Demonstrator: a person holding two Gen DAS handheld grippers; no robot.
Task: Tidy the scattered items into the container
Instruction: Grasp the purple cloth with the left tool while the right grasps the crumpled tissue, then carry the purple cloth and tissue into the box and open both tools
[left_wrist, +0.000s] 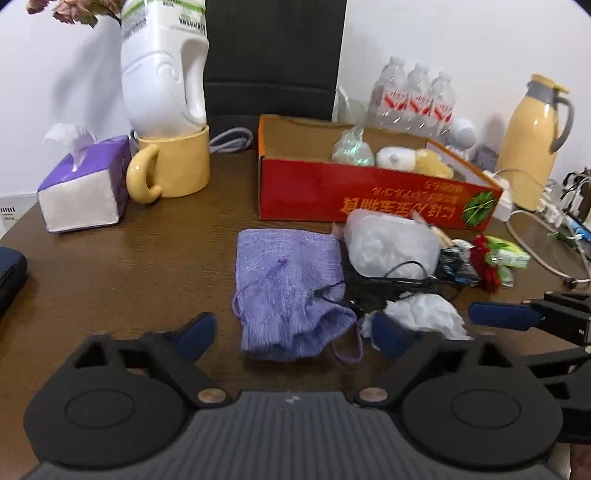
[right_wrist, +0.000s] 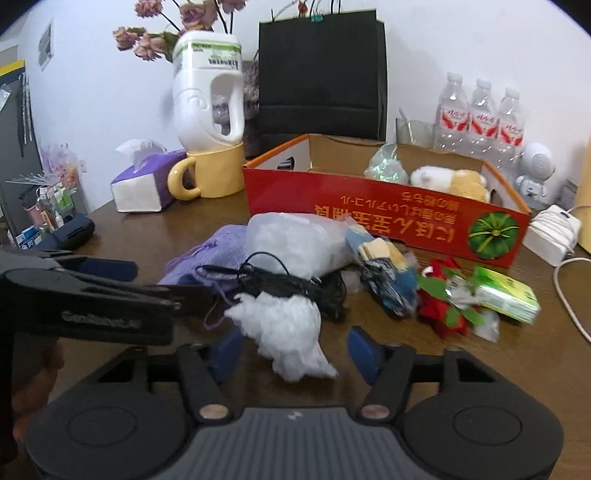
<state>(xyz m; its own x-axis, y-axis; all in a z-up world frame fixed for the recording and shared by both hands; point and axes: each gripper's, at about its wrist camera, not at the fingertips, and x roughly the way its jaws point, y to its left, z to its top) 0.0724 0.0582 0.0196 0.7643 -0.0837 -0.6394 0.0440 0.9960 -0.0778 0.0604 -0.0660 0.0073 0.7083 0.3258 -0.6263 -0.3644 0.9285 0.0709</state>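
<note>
Crumpled white tissue wad (right_wrist: 286, 332) lies between our right gripper (right_wrist: 293, 352) fingers, half-open, nothing held; left gripper (left_wrist: 295, 332), empty, straddles lilac knitted pouch (left_wrist: 288, 288); we close squarely before lifting boxward.

My box (right_wrist: 369, 218) is red on the front, with yellow writing and a green striped pumpkin picture (right_wrist: 493, 232). Inside it is plain brown. Just in front of the box lies a light purple knitted bag (left_wrist: 288, 291). Beside the bag is a white crumpled tissue (right_wrist: 288, 332) and a black cord (right_wrist: 280, 280). Further along the box front I see a red and green wrapper (right_wrist: 443, 302) and a bright green packet (right_wrist: 506, 299). My tongs are black with dark blue pads (right_wrist: 364, 354). Away from the box stands a yellow mug (left_wrist: 177, 166).
</note>
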